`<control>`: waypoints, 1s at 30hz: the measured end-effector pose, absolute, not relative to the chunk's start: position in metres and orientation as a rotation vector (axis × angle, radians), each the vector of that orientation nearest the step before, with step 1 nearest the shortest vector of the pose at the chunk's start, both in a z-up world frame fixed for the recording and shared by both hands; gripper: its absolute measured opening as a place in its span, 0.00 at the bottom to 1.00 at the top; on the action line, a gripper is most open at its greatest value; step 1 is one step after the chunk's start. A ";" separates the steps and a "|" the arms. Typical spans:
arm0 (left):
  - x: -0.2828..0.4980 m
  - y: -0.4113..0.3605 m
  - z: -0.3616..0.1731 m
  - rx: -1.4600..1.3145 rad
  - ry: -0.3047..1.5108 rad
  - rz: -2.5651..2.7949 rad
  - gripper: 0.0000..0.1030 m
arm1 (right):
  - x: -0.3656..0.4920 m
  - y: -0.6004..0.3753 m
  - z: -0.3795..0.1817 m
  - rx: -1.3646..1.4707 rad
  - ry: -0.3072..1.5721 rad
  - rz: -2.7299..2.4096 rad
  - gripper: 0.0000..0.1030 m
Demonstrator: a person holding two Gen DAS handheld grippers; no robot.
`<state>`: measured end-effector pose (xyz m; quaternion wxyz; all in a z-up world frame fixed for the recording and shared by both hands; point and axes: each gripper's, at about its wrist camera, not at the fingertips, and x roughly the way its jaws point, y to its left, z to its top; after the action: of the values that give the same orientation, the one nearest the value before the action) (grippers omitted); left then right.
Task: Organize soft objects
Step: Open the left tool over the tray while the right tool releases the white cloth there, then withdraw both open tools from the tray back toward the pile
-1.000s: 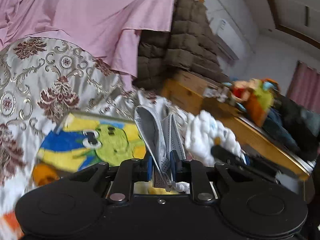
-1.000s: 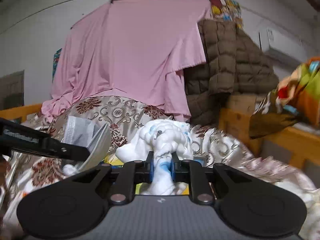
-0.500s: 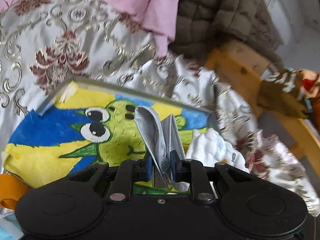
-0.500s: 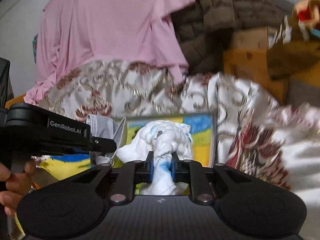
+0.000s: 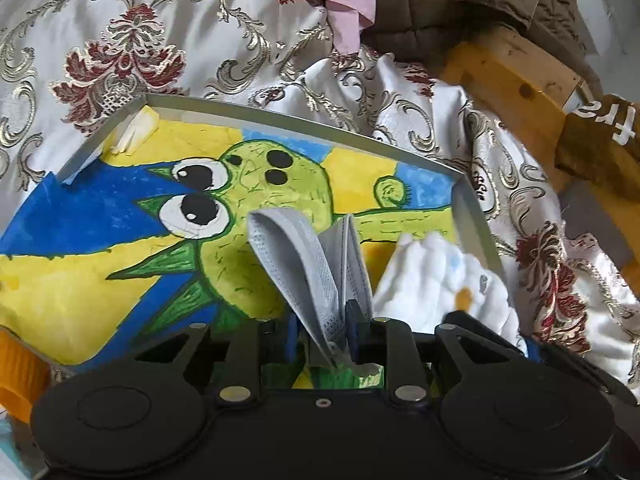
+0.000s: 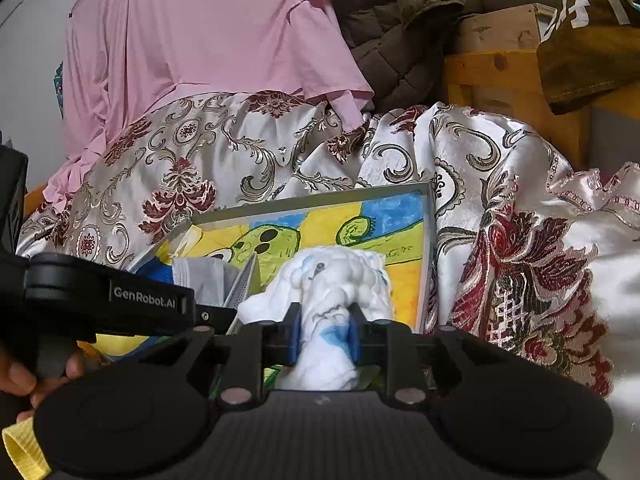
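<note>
Left wrist view: the left gripper (image 5: 322, 338) is seen over a shallow grey-rimmed tray (image 5: 280, 114) whose floor bears a painted green cartoon creature on yellow and blue. A folded grey mesh cloth (image 5: 304, 256) stands up between the 2 blue pads; the jaws have just been opening, a gap shows at the left pad (image 5: 291, 336), and the cloth leans on the right pad only, so the grip is released. The cloth's lower end lies over the tray floor. A white fluffy cloth (image 5: 436, 272) sits at the tray's right wall, just beside the grey cloth. The tray rests on a floral satin bedspread (image 5: 120, 40); an orange object (image 5: 16, 368) is cut off at the lower left edge. Right wrist view: the right gripper (image 6: 323, 332) has the white fluffy cloth (image 6: 332, 284) between its 2 pads; the jaws have just been opening, yet both pads are seen against the cloth, which remains grasped above the tray's (image 6: 320, 200) right half. The left gripper's black body (image 6: 108, 300) enters from the left, with a person's hand (image 6: 24, 376) on its handle. A pink sheet (image 6: 192, 40) and a brown quilted jacket (image 6: 400, 32) hang behind the bedspread.
</note>
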<state>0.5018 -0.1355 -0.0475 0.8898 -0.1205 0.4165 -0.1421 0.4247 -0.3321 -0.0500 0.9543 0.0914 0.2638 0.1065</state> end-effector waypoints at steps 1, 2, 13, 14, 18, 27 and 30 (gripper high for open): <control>0.501 -0.135 -0.047 -0.253 0.866 -0.285 0.30 | 0.424 -0.332 -0.048 0.184 0.533 0.219 0.33; 0.499 -0.134 -0.046 -0.258 0.865 -0.275 0.34 | 0.423 -0.333 -0.046 0.183 0.532 0.219 0.34; 0.454 -0.106 -0.013 -0.353 0.737 -0.245 0.76 | 0.386 -0.348 0.006 0.230 0.439 0.183 0.81; 0.447 -0.102 -0.007 -0.362 0.717 -0.246 0.79 | 0.379 -0.349 0.013 0.233 0.419 0.187 0.84; 0.416 -0.093 0.021 -0.365 0.618 -0.249 0.88 | 0.351 -0.352 0.039 0.255 0.333 0.196 0.99; 0.328 -0.062 0.081 -0.351 0.398 -0.248 0.99 | 0.273 -0.335 0.096 0.190 0.136 0.179 1.00; 0.290 -0.055 0.095 -0.287 0.310 -0.266 0.99 | 0.243 -0.323 0.104 0.173 0.081 0.180 1.00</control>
<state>0.2902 -0.0552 0.0951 0.9690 -0.1419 0.1536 -0.1315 0.2435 -0.3226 0.1043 0.9914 0.0864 0.0405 0.0900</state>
